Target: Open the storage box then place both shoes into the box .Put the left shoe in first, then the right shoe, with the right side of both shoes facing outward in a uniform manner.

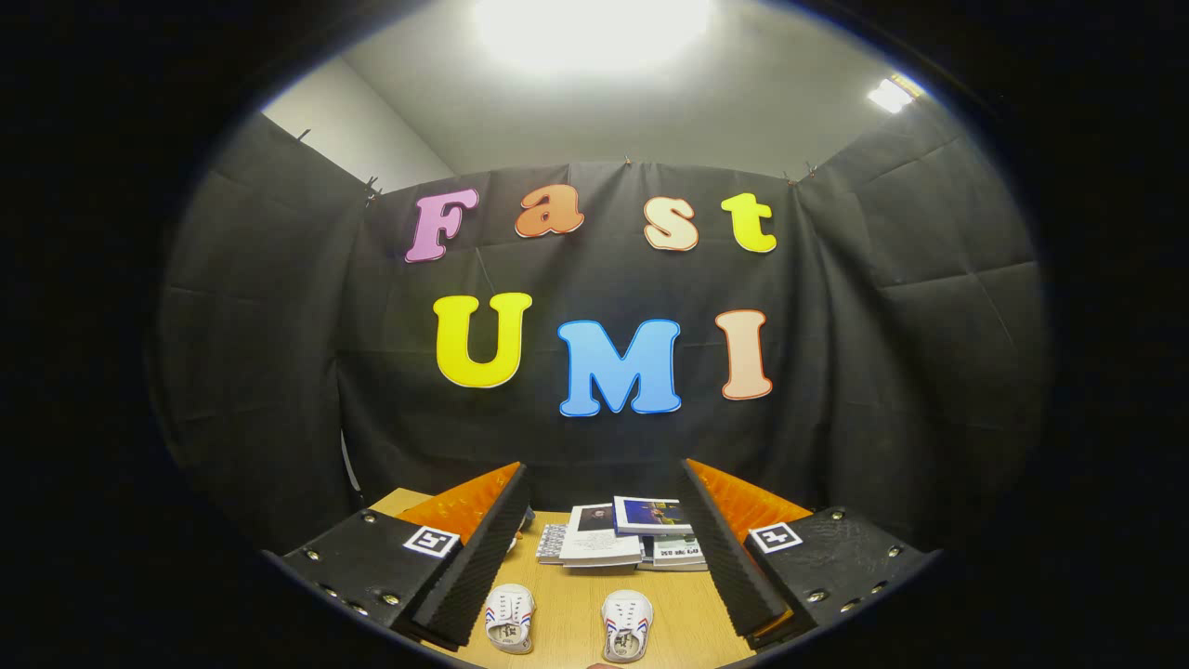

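Note:
Two small white shoes with red and blue side stripes stand side by side on the wooden table, toes pointing away from me. The left shoe [510, 617] lies close to my left finger, the right shoe [627, 624] nearer the middle of the gap. My gripper [601, 483] is open and held above the table, fingers spread wide, nothing between the pads. Both shoes sit low between the finger bases, close beneath me.
A stack of books and booklets [624, 536] lies on the table [567, 604] beyond the shoes, between my fingers. The black cloth wall rises right behind the table's far edge.

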Demonstrator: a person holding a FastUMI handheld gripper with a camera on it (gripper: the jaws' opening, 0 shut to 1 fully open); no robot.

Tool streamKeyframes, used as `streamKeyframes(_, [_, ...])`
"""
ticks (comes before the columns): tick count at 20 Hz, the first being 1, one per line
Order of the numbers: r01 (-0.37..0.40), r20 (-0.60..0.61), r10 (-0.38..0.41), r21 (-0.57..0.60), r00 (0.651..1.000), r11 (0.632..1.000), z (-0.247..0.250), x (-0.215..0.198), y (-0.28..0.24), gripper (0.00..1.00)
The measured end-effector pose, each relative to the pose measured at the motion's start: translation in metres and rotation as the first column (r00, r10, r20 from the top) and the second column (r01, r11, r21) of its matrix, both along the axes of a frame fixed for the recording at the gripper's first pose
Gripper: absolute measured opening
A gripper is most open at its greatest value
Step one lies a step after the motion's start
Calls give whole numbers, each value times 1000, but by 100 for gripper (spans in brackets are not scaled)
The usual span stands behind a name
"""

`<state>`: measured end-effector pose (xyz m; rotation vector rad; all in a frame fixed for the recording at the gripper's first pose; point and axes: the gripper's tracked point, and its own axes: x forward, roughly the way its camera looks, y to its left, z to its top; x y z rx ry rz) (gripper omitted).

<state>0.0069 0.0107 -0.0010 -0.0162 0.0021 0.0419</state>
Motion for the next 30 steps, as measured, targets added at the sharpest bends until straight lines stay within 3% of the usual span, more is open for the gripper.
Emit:
streamKeyframes(15, [2,-51,0,27,999,1000,-37,41,-14,98])
streamKeyframes(21, [-117,-148,132,109,980,987,-82,64,23,98])
streamKeyframes(26, [-197,-272,259,236,927,952,-132,84,60,98])
streamKeyframes(30, [-232,-334,318,273,888,934,-161,97,81,98])
